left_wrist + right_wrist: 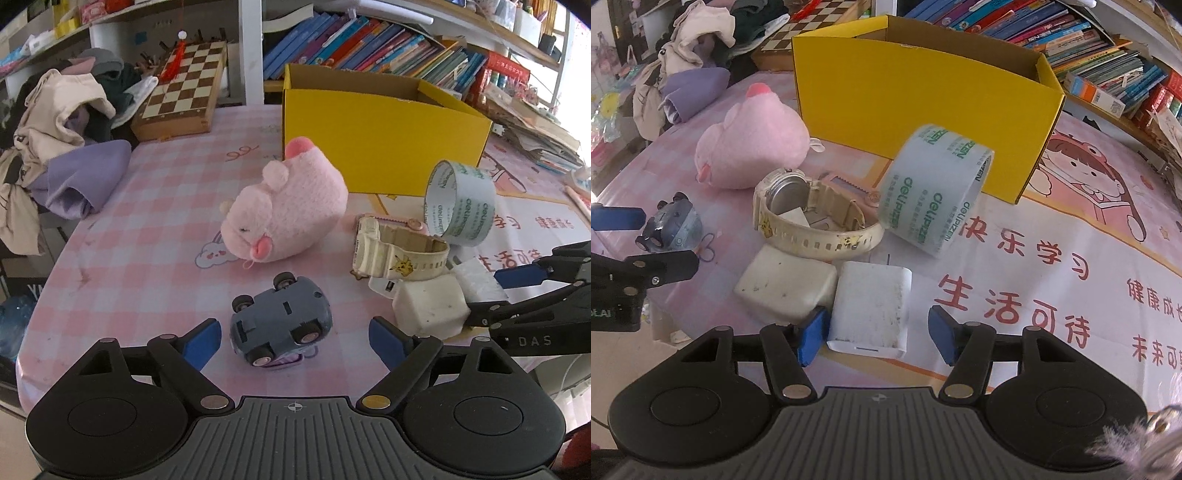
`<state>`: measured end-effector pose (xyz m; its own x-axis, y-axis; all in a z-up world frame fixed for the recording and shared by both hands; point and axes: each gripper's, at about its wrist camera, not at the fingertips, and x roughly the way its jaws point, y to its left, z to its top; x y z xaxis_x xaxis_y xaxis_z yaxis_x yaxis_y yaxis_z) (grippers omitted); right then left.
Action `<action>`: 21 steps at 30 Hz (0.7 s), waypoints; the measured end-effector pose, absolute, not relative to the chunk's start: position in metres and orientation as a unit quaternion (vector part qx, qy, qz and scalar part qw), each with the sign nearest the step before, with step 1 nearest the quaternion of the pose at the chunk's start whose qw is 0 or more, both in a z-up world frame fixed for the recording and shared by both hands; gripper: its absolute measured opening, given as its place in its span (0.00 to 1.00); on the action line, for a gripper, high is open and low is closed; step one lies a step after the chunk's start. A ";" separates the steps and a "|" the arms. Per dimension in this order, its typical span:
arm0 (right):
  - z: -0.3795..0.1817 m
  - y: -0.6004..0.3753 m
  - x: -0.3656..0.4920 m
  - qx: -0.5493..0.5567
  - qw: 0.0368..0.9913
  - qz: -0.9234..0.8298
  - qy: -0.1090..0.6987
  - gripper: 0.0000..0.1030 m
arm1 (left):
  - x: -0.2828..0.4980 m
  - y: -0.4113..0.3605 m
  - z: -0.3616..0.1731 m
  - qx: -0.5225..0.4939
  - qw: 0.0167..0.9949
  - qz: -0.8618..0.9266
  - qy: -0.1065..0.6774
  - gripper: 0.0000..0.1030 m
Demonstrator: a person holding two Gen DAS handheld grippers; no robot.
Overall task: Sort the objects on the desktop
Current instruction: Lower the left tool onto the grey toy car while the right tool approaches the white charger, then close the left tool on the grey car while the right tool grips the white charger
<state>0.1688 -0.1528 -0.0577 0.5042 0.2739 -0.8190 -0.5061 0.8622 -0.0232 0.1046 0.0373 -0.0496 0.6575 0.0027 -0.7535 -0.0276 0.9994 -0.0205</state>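
the left gripper (294, 341) stands wide open just in front of the toy car (280, 319), which lies upside down on the tablecloth (155, 236) with its wheels up. i judge the car hard, light and a bit slippery; the flat sides of its body, between the wheels, look the best place to pinch. behind it the pink plush pig (288, 206) lies on its side, soft and light, so the jaws can sink in anywhere on its round body. further right the cream watch (812, 218) lies on its side with its bendy strap curled in a loop, and the case seems the firmer grip. in front of it the white block (785, 286) sits just beside the white charger (870, 306). the right gripper (874, 334) is open around this charger, one blue pad almost touching its left side, the other apart; it looks rigid and smooth, so a square hold on its flat sides is wise. the tape roll (936, 192) leans tilted near the yellow box (923, 85) (whether it touches the box i cannot tell), stiff and likely to roll.

all these things are on the table in front of the box; its inside is mostly hidden. the cloth is pink checked, smooth, with printed characters. clothes (55, 122), a chessboard (184, 88) and shelves of books (369, 48) crowd the back.
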 end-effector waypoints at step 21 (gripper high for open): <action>-0.053 -0.175 0.165 -0.091 0.863 0.222 0.444 0.42 | 0.112 0.044 -0.055 -0.054 0.906 0.000 0.420 0.60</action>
